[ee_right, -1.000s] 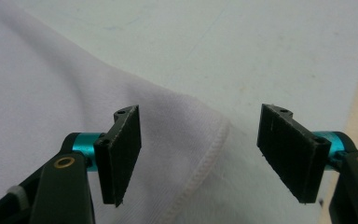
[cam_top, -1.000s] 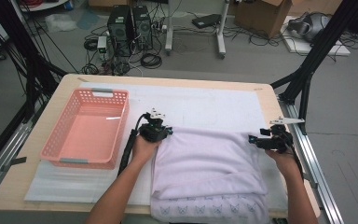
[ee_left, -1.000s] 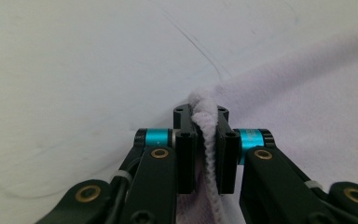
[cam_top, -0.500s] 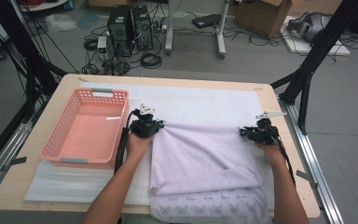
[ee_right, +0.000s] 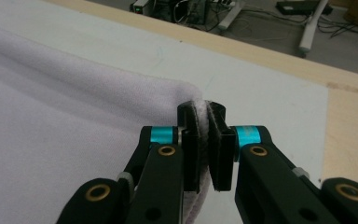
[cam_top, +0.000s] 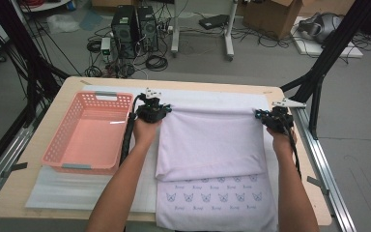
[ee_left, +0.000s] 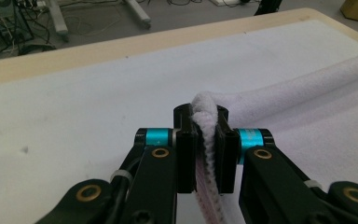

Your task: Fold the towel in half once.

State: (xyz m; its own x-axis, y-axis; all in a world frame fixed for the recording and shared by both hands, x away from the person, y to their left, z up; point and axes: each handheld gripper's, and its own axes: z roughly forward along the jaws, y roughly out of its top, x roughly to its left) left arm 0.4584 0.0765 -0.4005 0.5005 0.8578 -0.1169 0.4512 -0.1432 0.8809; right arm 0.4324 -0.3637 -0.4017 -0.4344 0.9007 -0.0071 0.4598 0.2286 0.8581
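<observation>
While the towel's (cam_top: 212, 203) printed near end lay flat on the counter (cam_top: 290, 94), its upper layer was folded back, each far corner pinched: left claw (cam_top: 160, 109) clenched on one, right claw (cam_top: 263, 115) (jaws just closing) clenched on the other. A pink basket (cam_top: 89, 133) sat left.
</observation>
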